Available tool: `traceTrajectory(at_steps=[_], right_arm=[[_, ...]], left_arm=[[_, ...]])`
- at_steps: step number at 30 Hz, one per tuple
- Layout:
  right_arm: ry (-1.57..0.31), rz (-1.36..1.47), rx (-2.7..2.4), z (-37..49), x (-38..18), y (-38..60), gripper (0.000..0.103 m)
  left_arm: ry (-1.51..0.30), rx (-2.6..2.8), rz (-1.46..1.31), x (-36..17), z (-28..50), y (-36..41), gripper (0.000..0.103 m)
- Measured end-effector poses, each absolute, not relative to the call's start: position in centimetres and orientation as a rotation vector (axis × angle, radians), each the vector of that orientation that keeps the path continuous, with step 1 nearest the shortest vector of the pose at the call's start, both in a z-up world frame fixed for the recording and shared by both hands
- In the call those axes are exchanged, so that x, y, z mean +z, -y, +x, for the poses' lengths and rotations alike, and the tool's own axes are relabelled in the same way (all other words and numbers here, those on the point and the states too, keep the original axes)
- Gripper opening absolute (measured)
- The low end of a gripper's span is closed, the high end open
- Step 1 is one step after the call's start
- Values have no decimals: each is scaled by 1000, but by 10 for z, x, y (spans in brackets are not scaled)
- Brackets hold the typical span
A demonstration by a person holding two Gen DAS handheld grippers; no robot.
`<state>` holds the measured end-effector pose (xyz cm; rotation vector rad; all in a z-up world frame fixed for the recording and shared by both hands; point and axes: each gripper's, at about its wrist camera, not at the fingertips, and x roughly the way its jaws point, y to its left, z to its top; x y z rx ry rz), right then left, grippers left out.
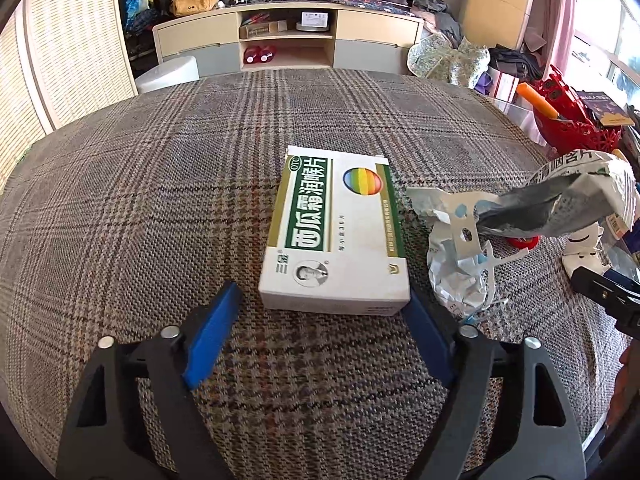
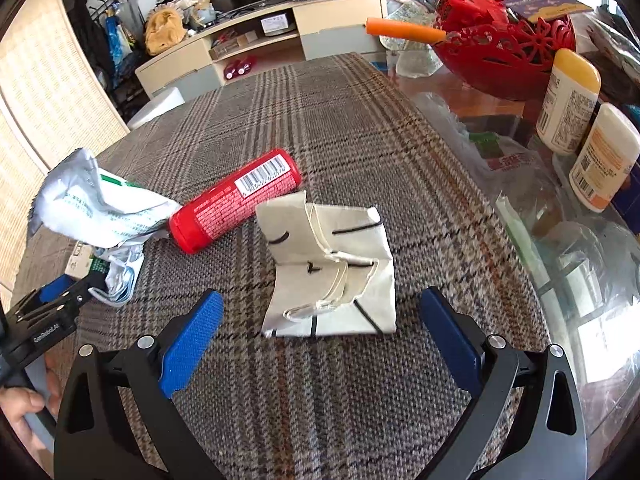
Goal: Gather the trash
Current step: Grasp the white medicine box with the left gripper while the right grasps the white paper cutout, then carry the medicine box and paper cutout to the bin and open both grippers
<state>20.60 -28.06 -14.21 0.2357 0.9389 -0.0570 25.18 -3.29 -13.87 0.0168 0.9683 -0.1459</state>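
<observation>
A white and green medicine box (image 1: 336, 236) lies flat on the plaid cloth. My left gripper (image 1: 322, 292) is open around the box's near end; its right finger (image 1: 428, 332) is at the box's corner and a gap shows on the left side. To the box's right lie crumpled white wrappers (image 1: 460, 248). In the right wrist view a folded white paper bag (image 2: 332, 264) with string handles lies between the spread fingers of my open right gripper (image 2: 320, 296), with gaps on both sides. A red tube (image 2: 236, 200) lies just beyond, next to a crumpled white-green packet (image 2: 92, 200).
The plaid cloth (image 1: 160, 200) covers most of the table; bare glass (image 2: 520, 208) shows along its right side. There stand a red basket (image 2: 504, 48) with an orange stick and two plastic bottles (image 2: 568, 96). A hand (image 2: 20, 412) holds the left gripper's handle.
</observation>
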Motion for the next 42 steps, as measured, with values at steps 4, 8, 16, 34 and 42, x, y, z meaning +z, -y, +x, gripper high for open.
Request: traceTrajectory(at_steps=[4,8,16,34,42], right_arm=[[-927,193,-90,211,-143,279,87],[-908,142,-140,212,-142,277,62],[-901,176,-110,201,-141,286,59],[-967,217,13,108,-123,267,14],[-930,234,65,61,-121,263,11]], left_arm=[[-964,-167,15,-138,258,31,64],[-959,-181,12,-138,261,29,63],[-962,-199,23,-135,246,29,62],[-979,-266,18,-109,109,53,62],[-969,-320,-3,-105,47,64,62]])
